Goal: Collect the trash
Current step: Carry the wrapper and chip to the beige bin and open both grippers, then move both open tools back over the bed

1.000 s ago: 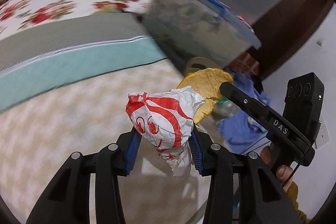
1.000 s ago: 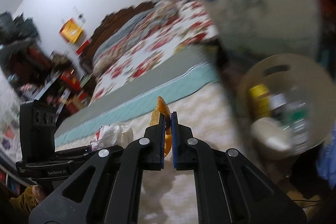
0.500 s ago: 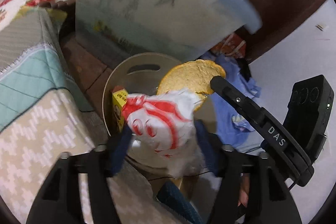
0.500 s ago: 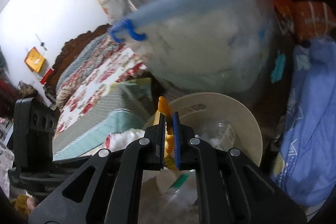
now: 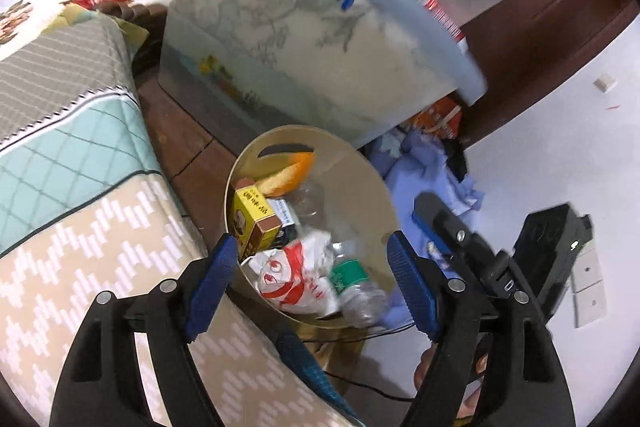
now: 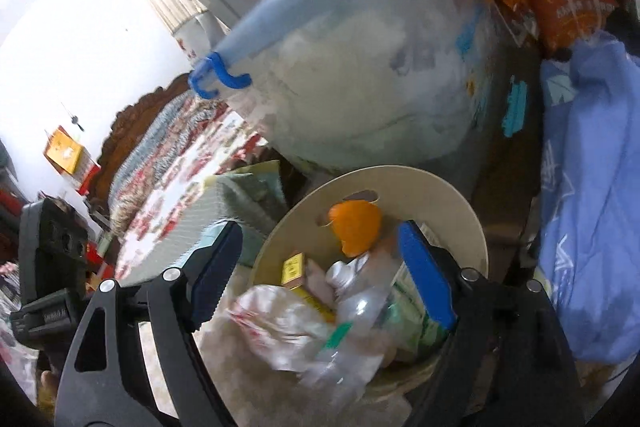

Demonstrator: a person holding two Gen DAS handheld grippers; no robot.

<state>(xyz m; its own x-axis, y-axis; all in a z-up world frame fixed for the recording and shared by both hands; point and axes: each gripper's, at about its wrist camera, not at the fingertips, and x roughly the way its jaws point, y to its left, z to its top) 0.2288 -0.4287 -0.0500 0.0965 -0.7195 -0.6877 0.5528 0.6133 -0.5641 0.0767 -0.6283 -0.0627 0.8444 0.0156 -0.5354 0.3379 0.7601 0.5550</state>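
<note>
Hanging over the bin [image 5: 394, 205] by the bed [image 5: 80, 131], left gripper [image 5: 310, 281] and right gripper [image 6: 320, 273], jaws just spread, hold nothing; wrapper [image 5: 294, 277] and orange scrap [image 6: 354, 227] lie inside.

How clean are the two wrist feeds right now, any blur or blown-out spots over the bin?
Left wrist: bin contents fairly sharp; storage box slightly smeared. Right wrist: softer, the plastic bottle and white wrapper motion-blurred, wall blown out. Both bend toward the edges.
</note>
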